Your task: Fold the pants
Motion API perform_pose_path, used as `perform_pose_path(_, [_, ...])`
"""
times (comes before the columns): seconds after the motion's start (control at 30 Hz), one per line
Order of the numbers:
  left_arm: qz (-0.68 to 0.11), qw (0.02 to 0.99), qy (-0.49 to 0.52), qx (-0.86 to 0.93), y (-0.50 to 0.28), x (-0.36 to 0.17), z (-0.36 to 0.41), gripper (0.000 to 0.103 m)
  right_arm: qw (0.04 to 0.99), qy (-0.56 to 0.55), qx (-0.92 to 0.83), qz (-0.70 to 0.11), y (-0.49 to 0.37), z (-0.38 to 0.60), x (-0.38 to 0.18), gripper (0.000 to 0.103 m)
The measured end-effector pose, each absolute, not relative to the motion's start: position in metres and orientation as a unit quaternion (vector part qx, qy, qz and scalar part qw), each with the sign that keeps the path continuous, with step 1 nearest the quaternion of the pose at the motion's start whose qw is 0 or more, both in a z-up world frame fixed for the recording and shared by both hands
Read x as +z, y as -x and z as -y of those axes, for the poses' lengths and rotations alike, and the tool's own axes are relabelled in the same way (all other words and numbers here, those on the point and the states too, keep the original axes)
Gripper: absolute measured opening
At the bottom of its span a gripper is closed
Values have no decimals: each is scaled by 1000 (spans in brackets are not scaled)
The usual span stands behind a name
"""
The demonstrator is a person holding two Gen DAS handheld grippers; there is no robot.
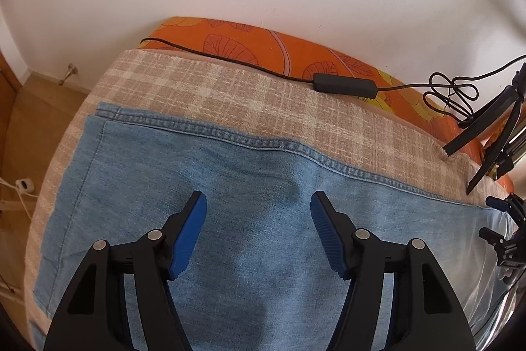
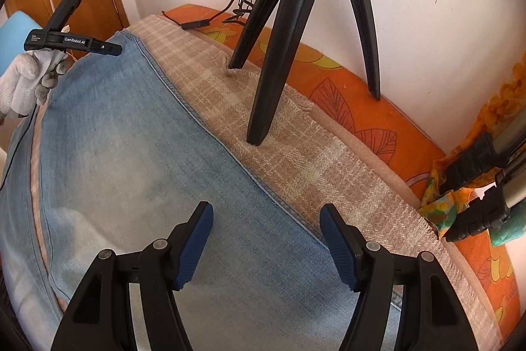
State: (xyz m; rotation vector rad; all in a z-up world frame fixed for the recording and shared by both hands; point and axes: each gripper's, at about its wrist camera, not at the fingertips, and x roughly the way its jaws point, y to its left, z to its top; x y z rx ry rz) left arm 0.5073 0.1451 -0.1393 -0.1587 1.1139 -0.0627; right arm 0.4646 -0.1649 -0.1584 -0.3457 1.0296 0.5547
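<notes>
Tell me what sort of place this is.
Probably a bedroom in a home, set up for recording. The jeans lie on a plaid blanket over an orange leaf-print mattress against a white wall, with a wooden floor and a tripod.

The only writing that can be read is "GenRobot.AI", in white letters on the side of the black left gripper (image 2: 74,43) seen in the right wrist view, held by a hand in a white glove (image 2: 26,81). Just left of that name, on the same black body, stands a smaller block of white print in three short lines, too small to read. The left wrist view shows no text, label or number.
</notes>
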Motion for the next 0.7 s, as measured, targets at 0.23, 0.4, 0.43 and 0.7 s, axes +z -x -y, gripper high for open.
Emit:
perform_pose_path(0.23, [-529,843,101,-13,-515,-143,-156,66,823,144,264,-483,-459,166,-158,17])
perform_pose_path(0.4, [-536,831,149,-3,-528,-138,-165,67,844,131,252,-455,-436,172,-134,5])
perform_pose_path(0.43, [-535,830,154,-1,-530,-136,-165,67,848,126,255,-448,-429,172,-128,4])
perform_pose_path(0.7, [-542,815,203,1,-544,-134,-156,68,858,161,277,-402,-352,155,-96,4])
